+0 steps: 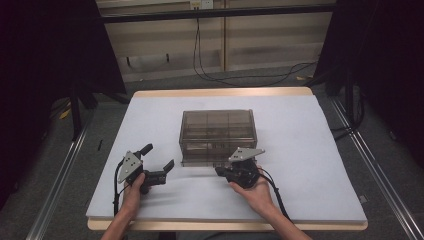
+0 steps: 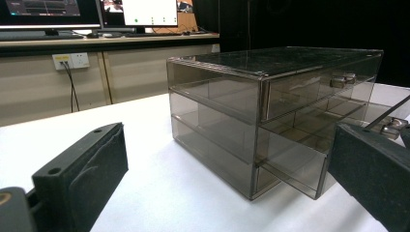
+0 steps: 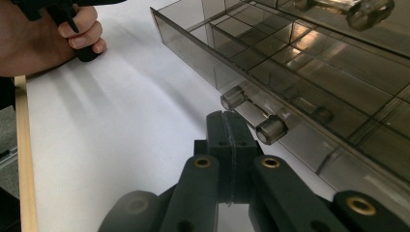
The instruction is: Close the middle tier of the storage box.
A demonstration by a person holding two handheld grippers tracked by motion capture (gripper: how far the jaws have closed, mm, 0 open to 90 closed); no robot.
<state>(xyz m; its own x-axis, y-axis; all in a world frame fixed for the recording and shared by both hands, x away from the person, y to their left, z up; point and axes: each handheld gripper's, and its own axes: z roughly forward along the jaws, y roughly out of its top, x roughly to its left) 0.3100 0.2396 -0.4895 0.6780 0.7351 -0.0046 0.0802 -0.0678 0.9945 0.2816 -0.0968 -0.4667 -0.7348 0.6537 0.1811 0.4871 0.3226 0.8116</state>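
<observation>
A smoky clear drawer cabinet (image 1: 218,131) stands mid-table on the white mat. Its bottom drawer (image 2: 300,159) is pulled out a little, and the drawer's inner dividers (image 3: 300,63) show through. My right gripper (image 1: 220,171) lies at the drawer's front, pointing left along it. Its jaws are shut flat together with nothing between them, and the right gripper's tip (image 3: 228,126) sits just short of the clear bar handle (image 3: 254,116). My left gripper (image 1: 159,156) rests on the mat left of the cabinet. It is open wide and holds nothing; the cabinet's corner (image 2: 256,145) shows beyond its jaws.
The wooden table edge (image 1: 220,92) borders the mat at the back. Bare mat (image 1: 310,165) lies right of the cabinet. The hand (image 3: 43,34) holding the left gripper shows at upper left in the right gripper view. Cables lie on the floor behind the table.
</observation>
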